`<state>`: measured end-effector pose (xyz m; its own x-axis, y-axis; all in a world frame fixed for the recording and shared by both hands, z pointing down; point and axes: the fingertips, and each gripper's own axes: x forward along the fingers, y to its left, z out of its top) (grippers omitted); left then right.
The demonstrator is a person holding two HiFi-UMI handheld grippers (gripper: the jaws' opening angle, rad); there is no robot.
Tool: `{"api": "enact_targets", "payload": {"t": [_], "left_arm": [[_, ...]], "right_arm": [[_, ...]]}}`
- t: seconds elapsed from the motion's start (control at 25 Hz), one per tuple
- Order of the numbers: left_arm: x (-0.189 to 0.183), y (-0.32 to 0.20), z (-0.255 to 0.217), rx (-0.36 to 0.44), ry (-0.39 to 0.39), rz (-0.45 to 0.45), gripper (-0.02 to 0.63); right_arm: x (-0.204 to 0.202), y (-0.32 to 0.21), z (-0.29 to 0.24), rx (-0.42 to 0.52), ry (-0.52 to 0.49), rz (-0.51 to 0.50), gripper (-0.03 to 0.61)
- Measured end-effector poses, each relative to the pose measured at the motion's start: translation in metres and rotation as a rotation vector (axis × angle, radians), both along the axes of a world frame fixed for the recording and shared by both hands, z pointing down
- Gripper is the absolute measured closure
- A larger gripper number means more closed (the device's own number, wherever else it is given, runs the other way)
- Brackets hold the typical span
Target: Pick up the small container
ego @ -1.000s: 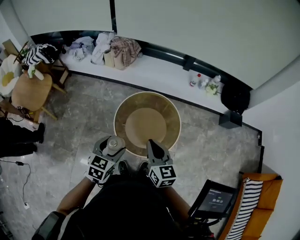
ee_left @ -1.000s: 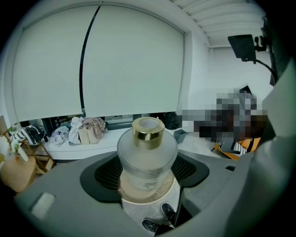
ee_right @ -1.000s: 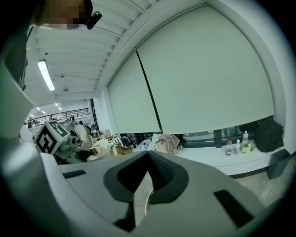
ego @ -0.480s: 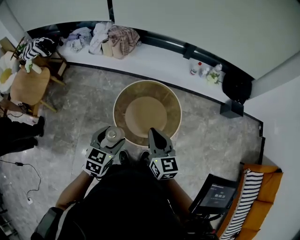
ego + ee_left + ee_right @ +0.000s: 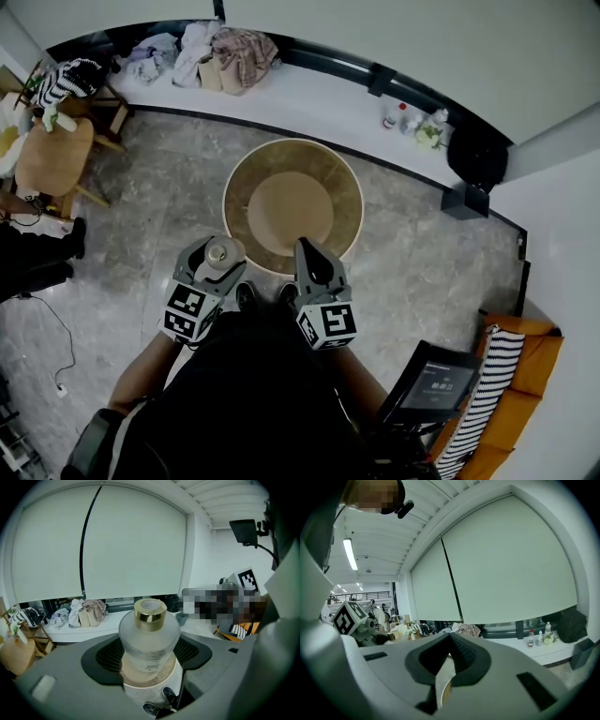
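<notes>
My left gripper (image 5: 217, 258) is clamped on the small container (image 5: 149, 639), a frosted glass bottle with a gold collar (image 5: 150, 611) round its open neck. The dark ribbed pads (image 5: 108, 656) press its body from both sides and it stands upright between them. I hold it up in the air. In the left gripper view the near rim of the round table (image 5: 246, 178) shows far below its base, and in the head view the bottle sits just at the table's near-left edge.

My right gripper (image 5: 312, 262) hangs beside it, over the near rim of the same table. Its jaws are drawn together with the pads meeting at the tips, and nothing is between them. The marker cubes (image 5: 190, 312) on both grippers face up toward my head.

My shoes (image 5: 246, 295) show on the grey stone floor (image 5: 141, 234) between the grippers. Beyond the table a white ledge (image 5: 309, 98) runs under the window blinds, with a heap of clothes (image 5: 225, 52) at its left end and some small bottles (image 5: 394, 117) toward the right. A wooden chair (image 5: 52, 155) stands well off to my left, and a dark screen (image 5: 439, 382) and a striped orange cushion (image 5: 502, 375) lie to my right.
</notes>
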<state>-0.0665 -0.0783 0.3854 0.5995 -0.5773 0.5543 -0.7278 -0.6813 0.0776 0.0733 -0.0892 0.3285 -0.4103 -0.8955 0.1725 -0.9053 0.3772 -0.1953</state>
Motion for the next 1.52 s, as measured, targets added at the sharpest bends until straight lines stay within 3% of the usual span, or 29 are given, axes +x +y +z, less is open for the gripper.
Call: {"api": "enact_targets", "payload": {"t": [1.52], "left_arm": [[0.012,0.003,0.000,-0.003,-0.013,0.005,0.284]], "right_arm": [[0.009,0.007,-0.007,0.041,0.009,-0.013,0.581]]}}
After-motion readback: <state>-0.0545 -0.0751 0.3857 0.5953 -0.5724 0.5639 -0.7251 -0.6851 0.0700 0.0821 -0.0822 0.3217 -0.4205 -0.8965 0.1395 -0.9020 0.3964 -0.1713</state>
